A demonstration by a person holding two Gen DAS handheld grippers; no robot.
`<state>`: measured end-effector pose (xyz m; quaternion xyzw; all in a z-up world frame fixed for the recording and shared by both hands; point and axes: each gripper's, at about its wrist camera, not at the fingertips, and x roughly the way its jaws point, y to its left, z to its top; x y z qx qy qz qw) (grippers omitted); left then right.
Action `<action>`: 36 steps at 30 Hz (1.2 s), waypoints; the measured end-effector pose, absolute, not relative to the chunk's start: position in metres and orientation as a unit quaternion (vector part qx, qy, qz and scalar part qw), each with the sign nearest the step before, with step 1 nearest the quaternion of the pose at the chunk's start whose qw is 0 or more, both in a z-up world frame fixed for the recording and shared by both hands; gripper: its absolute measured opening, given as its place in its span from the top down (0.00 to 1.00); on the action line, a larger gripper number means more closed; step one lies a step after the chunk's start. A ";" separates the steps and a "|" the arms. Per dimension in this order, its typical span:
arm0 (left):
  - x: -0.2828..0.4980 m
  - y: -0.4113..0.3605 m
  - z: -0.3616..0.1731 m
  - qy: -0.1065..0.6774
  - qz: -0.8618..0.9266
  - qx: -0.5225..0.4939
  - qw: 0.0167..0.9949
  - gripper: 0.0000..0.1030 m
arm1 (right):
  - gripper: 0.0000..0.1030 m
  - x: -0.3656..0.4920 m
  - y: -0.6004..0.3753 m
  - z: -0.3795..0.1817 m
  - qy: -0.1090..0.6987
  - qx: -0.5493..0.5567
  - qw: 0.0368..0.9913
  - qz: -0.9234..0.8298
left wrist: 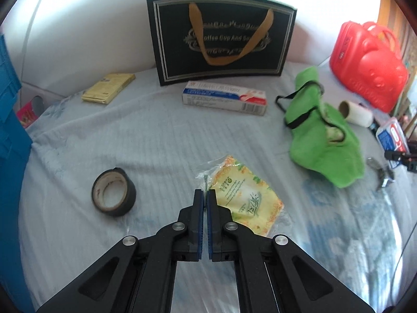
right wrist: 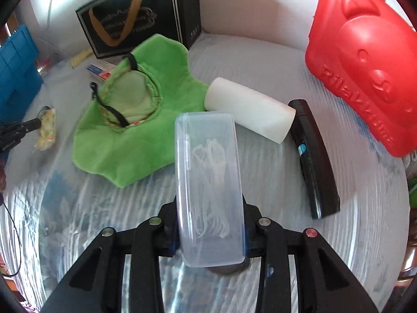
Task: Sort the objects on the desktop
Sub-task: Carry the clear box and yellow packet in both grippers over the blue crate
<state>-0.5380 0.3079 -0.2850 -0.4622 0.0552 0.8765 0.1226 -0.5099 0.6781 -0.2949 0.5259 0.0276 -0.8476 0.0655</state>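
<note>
Black gift bag upper centre of the left view, red case upper right of the right view, green cloth centre-left, right gripper clamping a clear plastic box at lower centre, left gripper pressed together on the clear wrapper edge of a yellow tissue pack, black tape roll lower left.

black linkage gripper, blue pads, silver screws

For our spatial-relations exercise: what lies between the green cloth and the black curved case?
In the right wrist view, a white roll lies between the green cloth and black curved case.
</note>
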 end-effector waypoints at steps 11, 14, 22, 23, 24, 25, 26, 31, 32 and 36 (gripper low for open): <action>-0.453 0.298 -0.192 0.059 0.914 -0.382 0.126 0.98 | 0.68 -0.435 0.620 -0.240 0.000 0.473 0.117 -0.873; -0.430 0.290 -0.167 0.054 0.923 -0.362 0.121 0.98 | 0.68 -0.415 0.599 -0.221 0.000 0.458 0.136 -0.878; -0.360 0.244 -0.095 0.035 0.949 -0.301 0.080 0.98 | 0.68 -0.372 0.524 -0.155 0.031 0.396 0.199 -0.896; -0.351 0.236 -0.086 0.032 0.953 -0.293 0.075 0.98 | 0.68 -0.367 0.511 -0.145 0.035 0.387 0.206 -0.898; -0.340 0.226 -0.077 0.028 0.955 -0.286 0.070 0.98 | 0.68 -0.362 0.497 -0.135 0.038 0.377 0.213 -0.901; -0.330 0.214 -0.069 0.022 0.958 -0.280 0.066 0.98 | 0.68 -0.359 0.480 -0.125 0.040 0.368 0.223 -0.902; -0.321 0.201 -0.062 0.017 0.960 -0.275 0.060 0.98 | 0.68 -0.355 0.460 -0.116 0.040 0.360 0.234 -0.902; -0.275 0.126 -0.019 0.007 0.969 -0.246 0.035 0.98 | 0.68 -0.339 0.361 -0.067 0.042 0.318 0.287 -0.903; -0.265 0.106 -0.009 0.005 0.971 -0.238 0.031 0.98 | 0.68 -0.336 0.342 -0.058 0.043 0.309 0.298 -0.902; -0.239 0.028 0.032 0.005 0.977 -0.215 0.011 0.98 | 0.68 -0.332 0.252 -0.020 0.027 0.287 0.345 -0.893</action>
